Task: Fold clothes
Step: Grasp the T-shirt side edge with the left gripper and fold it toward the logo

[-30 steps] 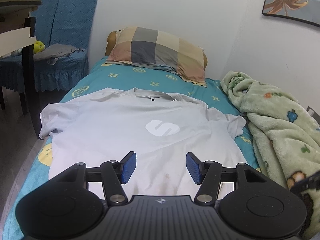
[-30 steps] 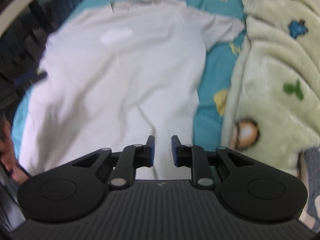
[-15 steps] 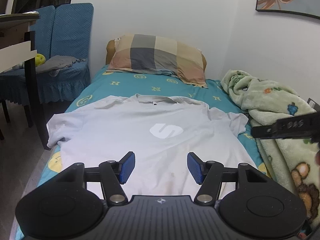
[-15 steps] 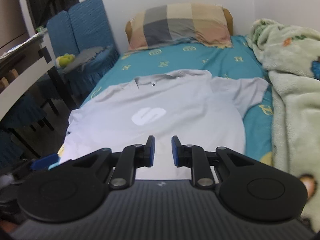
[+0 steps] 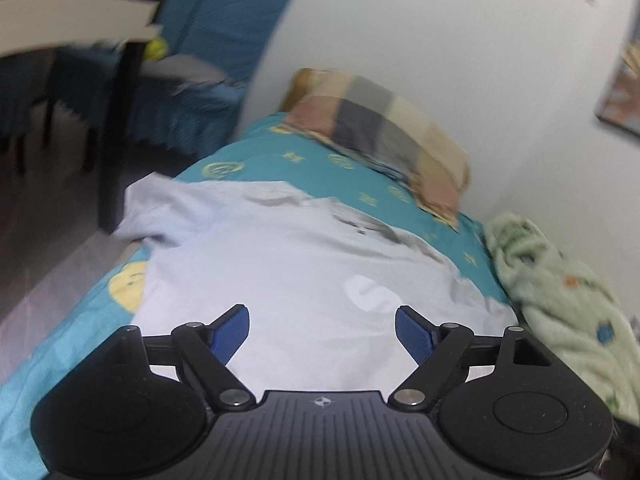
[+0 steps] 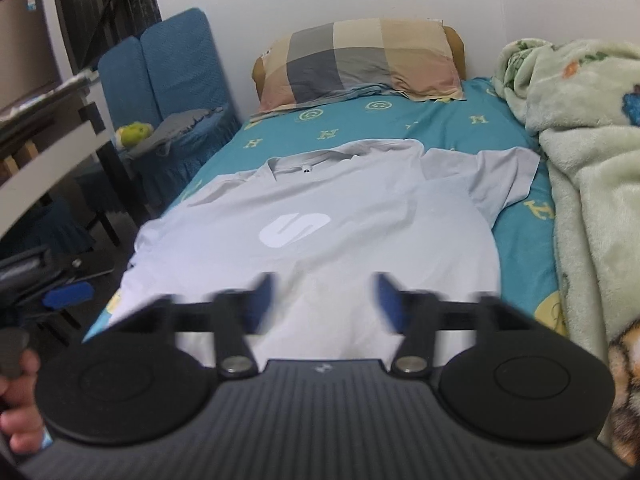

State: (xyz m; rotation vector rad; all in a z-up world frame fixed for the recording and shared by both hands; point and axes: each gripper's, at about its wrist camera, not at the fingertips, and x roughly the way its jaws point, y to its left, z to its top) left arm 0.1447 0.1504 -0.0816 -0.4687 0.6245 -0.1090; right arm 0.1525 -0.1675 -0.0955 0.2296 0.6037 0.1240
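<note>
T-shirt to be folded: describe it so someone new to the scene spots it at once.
Start at the bed with the teal patterned sheet. The T-shirt lies spread flat in its middle, between the checked pillow and the camera. It is plain pale grey with a white S logo, unlike the fluffy green blanket beside it.

You have a pale grey short-sleeved T-shirt with a white S-shaped chest logo. Under it, a teal bed sheet printed with yellow letters and smiley faces. Your checked pillow runs in grey, beige, tan and pinkish-brown blocks. The fluffy pale green blanket carries blue, orange and green cartoon motifs. Beside the bed, a blue quilted chair cover. Both black grippers show blue pads.
</note>
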